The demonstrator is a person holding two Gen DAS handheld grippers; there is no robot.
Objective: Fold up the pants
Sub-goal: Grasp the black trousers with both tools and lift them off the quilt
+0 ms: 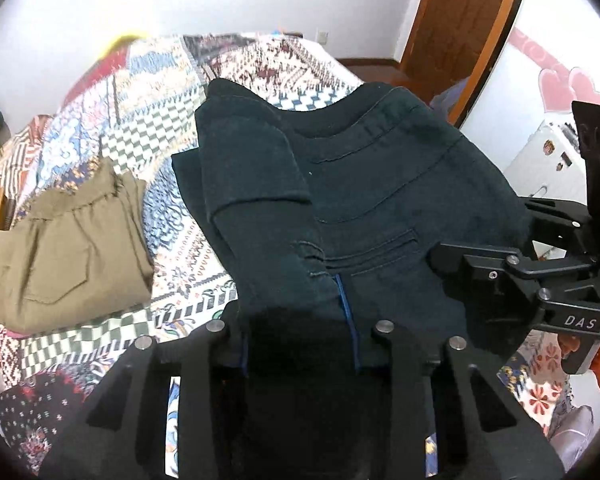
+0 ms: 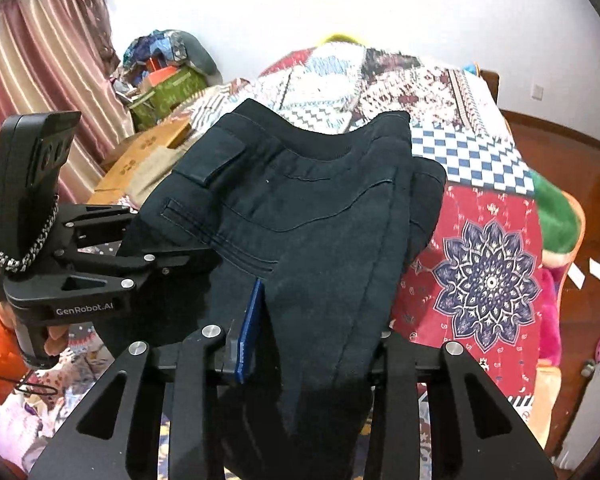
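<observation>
over the patchwork bed (image 2: pixel 480 152), the dark pants (image 1: pixel 372 184) hang lifted off the quilt, waistband end nearest the cameras and the folded legs draping away and down onto the cover. the step in hand looks like a fold being carried: both grippers have the near edge pinched up, and the next move probably calls for sweeping that edge forward over the far part and laying it flat, keeping both corners level so the cloth doesn't skew. the left gripper (image 1: pixel 300 344) has its fingers clamped on the fabric, cloth bunched between them; the right gripper (image 2: pixel 300 352) is likewise closed on the pants, a blue pad (image 2: pixel 250 328) showing beside the cloth. both tilt steeply downward, side by side. folded olive pants (image 1: pixel 72 240) lie further left.
</observation>
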